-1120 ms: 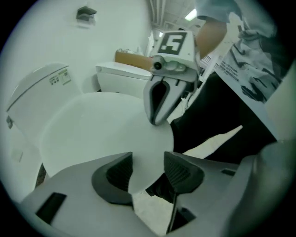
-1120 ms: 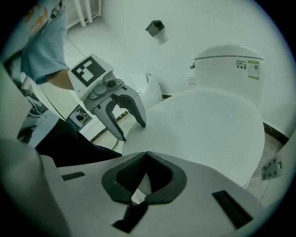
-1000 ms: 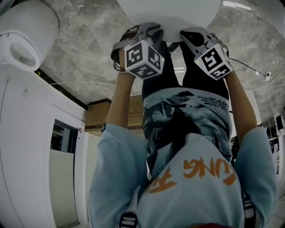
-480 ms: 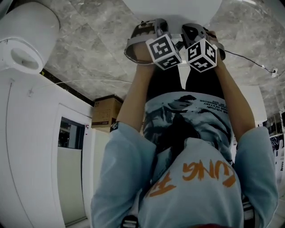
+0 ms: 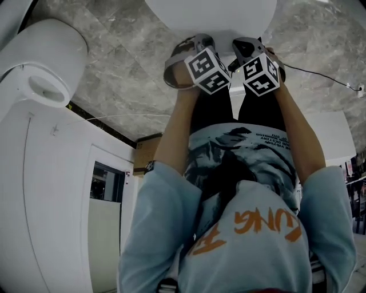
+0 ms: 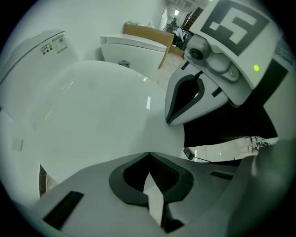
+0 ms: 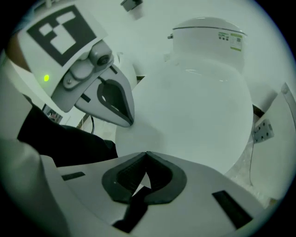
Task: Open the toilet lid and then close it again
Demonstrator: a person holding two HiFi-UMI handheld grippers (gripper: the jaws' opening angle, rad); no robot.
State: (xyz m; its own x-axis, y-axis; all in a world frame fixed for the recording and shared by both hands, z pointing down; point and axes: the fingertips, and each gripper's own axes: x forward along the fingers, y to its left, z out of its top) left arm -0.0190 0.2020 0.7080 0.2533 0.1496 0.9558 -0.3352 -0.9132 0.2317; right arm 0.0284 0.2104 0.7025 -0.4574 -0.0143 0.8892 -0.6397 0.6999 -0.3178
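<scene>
The white toilet lid (image 5: 211, 14) lay down flat over the bowl, its rounded front edge toward the person, with the tank (image 7: 208, 37) rising behind it. Both grippers pointed steeply down at that front edge, side by side and close to each other. The left gripper (image 5: 197, 41) had its fingers (image 6: 129, 178) pressed together, tips meeting with nothing between them, just over the lid's glossy surface. The right gripper (image 5: 245, 46) was the same, its fingers (image 7: 162, 178) closed tip to tip on nothing, above the lid near its rim. Whether either tip actually touched the lid could not be told. Grey marble floor (image 5: 114, 74) surrounded the toilet, a thin cable (image 5: 320, 73) trailed across it to the right, a second white fixture (image 5: 46, 68) stood to the left, and a cardboard box (image 5: 147, 153) sat near the wall.
</scene>
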